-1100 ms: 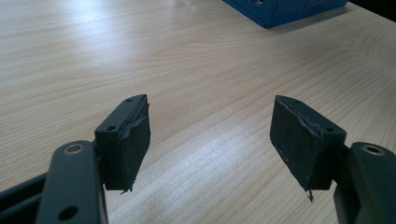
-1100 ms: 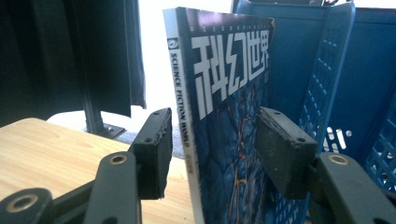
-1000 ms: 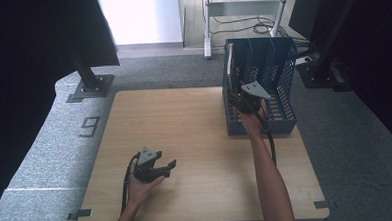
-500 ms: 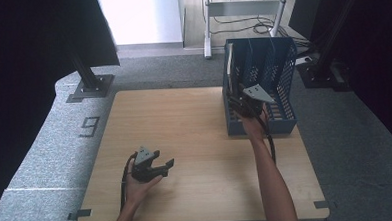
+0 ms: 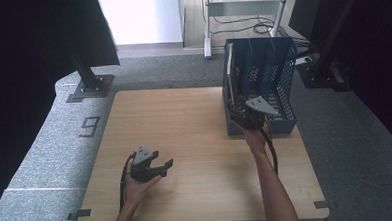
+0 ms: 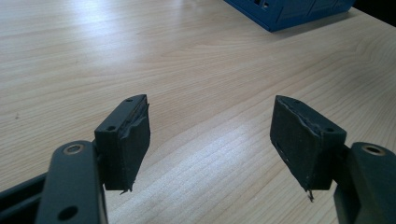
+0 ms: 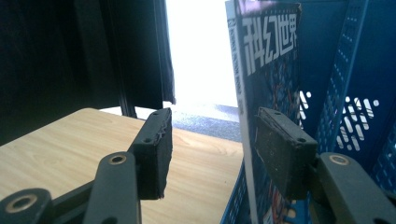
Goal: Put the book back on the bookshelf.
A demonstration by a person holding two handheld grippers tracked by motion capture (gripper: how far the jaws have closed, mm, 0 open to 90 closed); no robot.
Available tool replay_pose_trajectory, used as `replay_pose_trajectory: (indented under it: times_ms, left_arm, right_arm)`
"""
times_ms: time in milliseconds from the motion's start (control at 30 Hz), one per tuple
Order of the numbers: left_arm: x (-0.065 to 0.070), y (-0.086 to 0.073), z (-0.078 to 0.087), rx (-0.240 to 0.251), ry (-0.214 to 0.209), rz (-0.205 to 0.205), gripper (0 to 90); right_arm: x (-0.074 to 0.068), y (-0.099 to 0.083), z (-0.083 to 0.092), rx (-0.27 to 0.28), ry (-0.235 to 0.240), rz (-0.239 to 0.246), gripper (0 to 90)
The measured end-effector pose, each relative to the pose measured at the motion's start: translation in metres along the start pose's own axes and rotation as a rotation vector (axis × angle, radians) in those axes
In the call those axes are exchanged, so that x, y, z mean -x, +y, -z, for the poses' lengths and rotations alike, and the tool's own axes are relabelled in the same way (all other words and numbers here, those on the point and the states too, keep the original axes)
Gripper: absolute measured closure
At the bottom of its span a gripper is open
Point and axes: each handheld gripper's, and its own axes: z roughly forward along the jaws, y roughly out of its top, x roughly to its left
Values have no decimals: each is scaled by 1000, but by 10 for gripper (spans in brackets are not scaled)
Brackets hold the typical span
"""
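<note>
So the right gripper sits at the blue rack, jaws apart around a magazine standing in its leftmost slot. Left gripper hangs wide apart over the table.

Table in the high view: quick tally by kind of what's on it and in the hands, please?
Blue file rack: 1
Magazine standing in the rack's leftmost slot: 1
Handheld grippers: 2, the left gripper open over bare wood, the right gripper open at the magazine's edge
Total: 4
</note>
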Motion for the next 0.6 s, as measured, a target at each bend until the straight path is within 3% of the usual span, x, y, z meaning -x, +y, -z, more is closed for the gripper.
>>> replay_pose_trajectory:
  times_ms: [600]
  left_arm:
    - [-3, -1, 2, -5, 5, 5, 288]
  right_arm:
    - [-14, -48, 46, -75, 73, -21, 455]
